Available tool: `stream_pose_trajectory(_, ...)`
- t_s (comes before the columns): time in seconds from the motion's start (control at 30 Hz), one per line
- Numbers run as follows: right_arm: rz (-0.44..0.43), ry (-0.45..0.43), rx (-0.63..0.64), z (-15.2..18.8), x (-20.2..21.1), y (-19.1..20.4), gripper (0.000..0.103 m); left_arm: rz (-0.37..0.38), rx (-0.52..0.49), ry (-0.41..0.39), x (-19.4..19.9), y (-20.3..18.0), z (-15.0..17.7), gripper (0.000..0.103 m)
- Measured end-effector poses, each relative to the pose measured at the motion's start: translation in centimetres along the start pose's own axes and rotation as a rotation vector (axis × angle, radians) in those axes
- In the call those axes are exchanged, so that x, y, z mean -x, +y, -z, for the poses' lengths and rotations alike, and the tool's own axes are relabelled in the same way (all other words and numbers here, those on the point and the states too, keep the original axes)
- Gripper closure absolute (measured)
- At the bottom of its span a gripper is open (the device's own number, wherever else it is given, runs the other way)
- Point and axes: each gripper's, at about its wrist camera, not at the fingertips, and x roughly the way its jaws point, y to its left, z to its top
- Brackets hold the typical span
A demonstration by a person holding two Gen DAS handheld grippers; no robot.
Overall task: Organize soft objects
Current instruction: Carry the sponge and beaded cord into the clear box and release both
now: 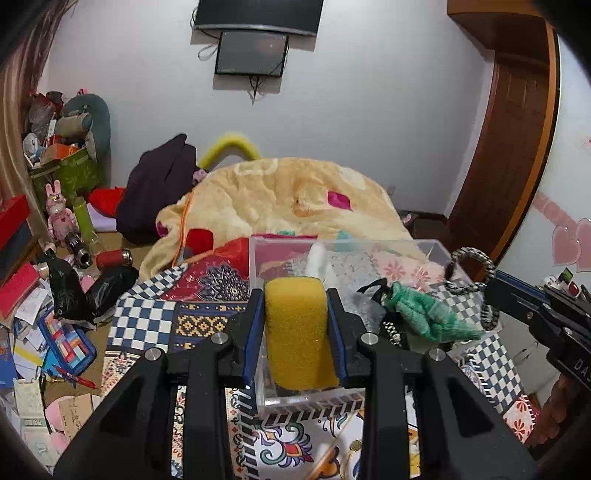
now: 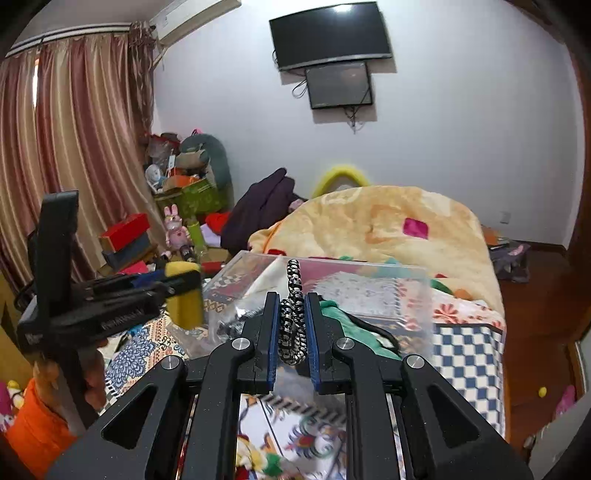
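Left gripper (image 1: 296, 332) clamped on yellow sponge (image 1: 297, 332); right gripper (image 2: 291, 332) on half-hidden braided cord (image 2: 293, 325)

I'm in a lived-in bedroom: a bed (image 2: 388, 229) under a yellow fleece blanket fills the middle, striped curtains (image 2: 74, 140) hang far left, a television (image 2: 330, 35) sits on the far wall, plush toys (image 1: 59, 212) clutter the left corner.

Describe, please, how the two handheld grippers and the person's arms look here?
Both the left gripper and right gripper are matte black, with angular frames with triangular cut-outs, silver round bolts and blue pads lining the fingers. Raised lettering, unreadable, marks the sides. The left one has a pistol-style handle; the hand holding it emerges from an orange sleeve.
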Motion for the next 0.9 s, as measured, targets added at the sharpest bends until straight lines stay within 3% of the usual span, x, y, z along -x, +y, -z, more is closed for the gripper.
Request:
stream_pose_trajectory(0.3,0.007,0.124,0.043,0.9,-4.7,0.8,0.091,-0.001,-0.007,0.049,-2.4,-0.2,0.4,0.071)
stream_pose_trajectory(0.53,0.008,0.157,0.052,1.5,-5.1,0.2,0.088,0.022,-0.021,0.105,-3.1,-0.5,0.7,0.068)
stream_pose_trajectory(0.67,0.019,0.160,0.078,1.6,-4.5,0.6,0.072,0.034,-0.025,0.102,-2.3,-0.7,0.9,0.055)
stream_pose_trajectory(0.83,0.045,0.131,0.102,1.4,-3.0,0.9,0.062,0.047,-0.036,0.075,-0.6,-1.0,0.9,0.053)
stream_pose_trajectory(0.9,0.063,0.107,0.109,1.4,-2.0,0.9,0.054,0.055,-0.033,0.057,0.4,-0.9,0.9,0.047)
